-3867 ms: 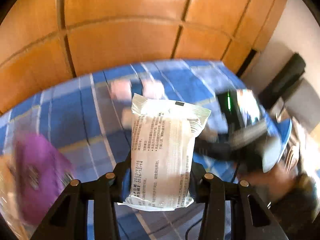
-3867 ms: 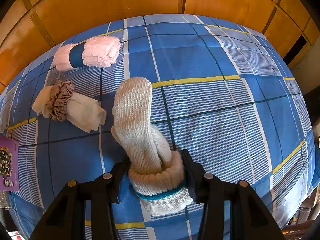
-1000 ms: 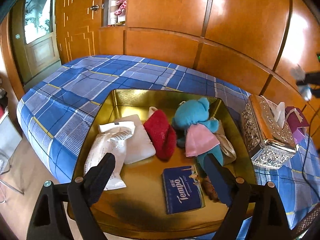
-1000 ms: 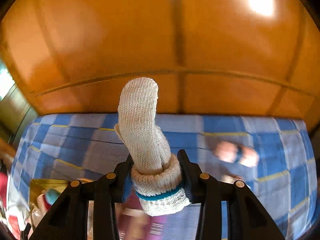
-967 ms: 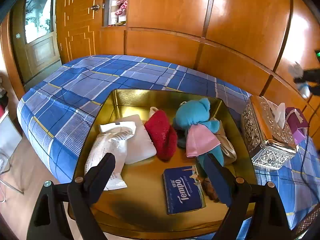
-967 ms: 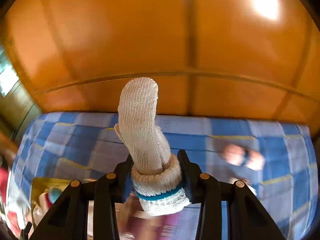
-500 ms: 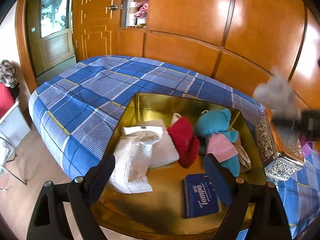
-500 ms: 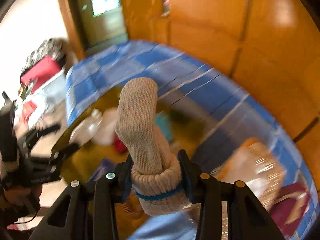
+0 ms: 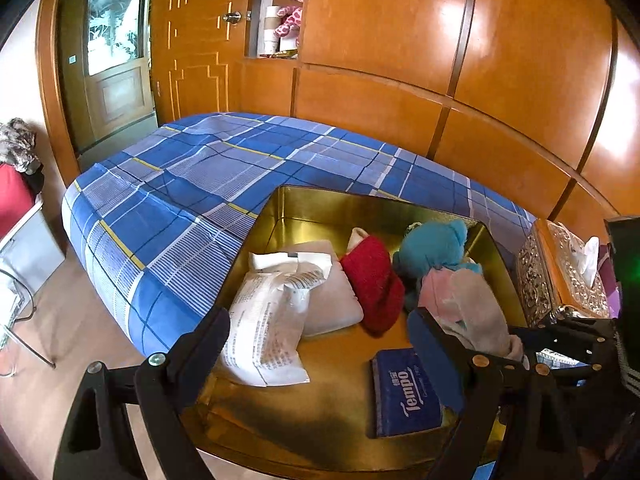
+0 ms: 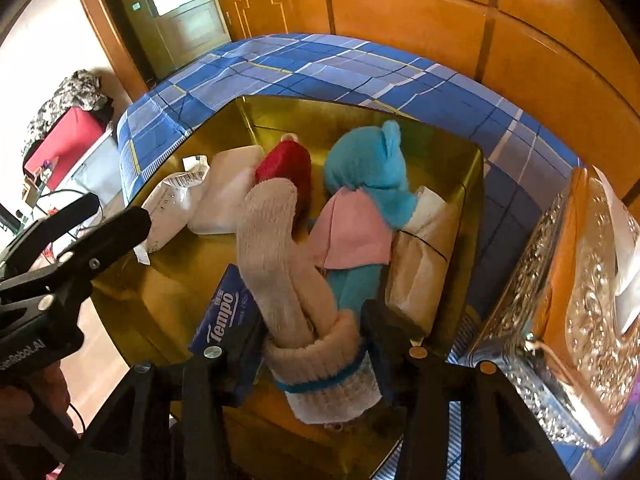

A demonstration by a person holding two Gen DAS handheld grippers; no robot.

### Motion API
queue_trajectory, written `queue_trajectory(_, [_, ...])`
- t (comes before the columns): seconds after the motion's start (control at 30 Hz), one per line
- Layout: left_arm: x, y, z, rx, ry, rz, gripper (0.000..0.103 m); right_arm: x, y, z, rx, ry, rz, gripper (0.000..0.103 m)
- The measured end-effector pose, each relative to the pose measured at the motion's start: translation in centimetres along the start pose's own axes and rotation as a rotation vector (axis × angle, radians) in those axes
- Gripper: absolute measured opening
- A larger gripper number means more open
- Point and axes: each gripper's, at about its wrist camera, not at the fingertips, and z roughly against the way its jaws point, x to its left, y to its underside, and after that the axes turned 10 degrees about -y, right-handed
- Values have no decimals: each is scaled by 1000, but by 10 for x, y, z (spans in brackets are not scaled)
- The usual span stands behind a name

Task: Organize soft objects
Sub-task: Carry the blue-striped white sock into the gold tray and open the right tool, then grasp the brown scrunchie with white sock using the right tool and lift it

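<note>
Knitted sock roll (image 10: pixel 288 280) between opening right gripper (image 10: pixel 316 344) jaws, over gold tin (image 10: pixel 472 184)

The tin (image 10: pixel 476 184) is shining gold. The bed cover (image 9: pixel 192 200) is showing blue and white checks with thin yellow lines. The teddy (image 10: pixel 368 172) is looking bright blue with a pink cloth. The rolled sock (image 10: pixel 280 264) is showing cream with a blue stripe. The tissue pack (image 9: pixel 406 392) is looking dark blue with white letters.

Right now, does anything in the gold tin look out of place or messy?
Nothing is spilled or damaged. The gold tin holds a loose jumble: the white packet overhangs the pale pad, and the teal bear lies over a paper packet. The right claw is opening around the knitted sock.
</note>
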Motion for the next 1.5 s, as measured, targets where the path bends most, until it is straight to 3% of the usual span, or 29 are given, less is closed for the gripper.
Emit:
queue_trajectory(0.57, [-16, 2, 15, -47, 22, -49, 91, 3, 26, 81, -200, 72, 72, 48])
queue_trajectory(0.77, [-24, 6, 18, -46, 39, -72, 91, -6, 48, 107, -231, 101, 121, 48])
queue_trajectory(0.97, [-37, 9, 24, -58, 74, -117, 91, -35, 76, 129, -234, 134, 79, 48])
queue_trajectory(1.2, [-59, 17, 33, -66, 144, -197, 91, -98, 116, 168, -262, 204, -89, 48])
queue_trajectory(1.5, [-99, 27, 58, -59, 338, -312, 91, -228, 189, 228, -355, 363, -592, 48])
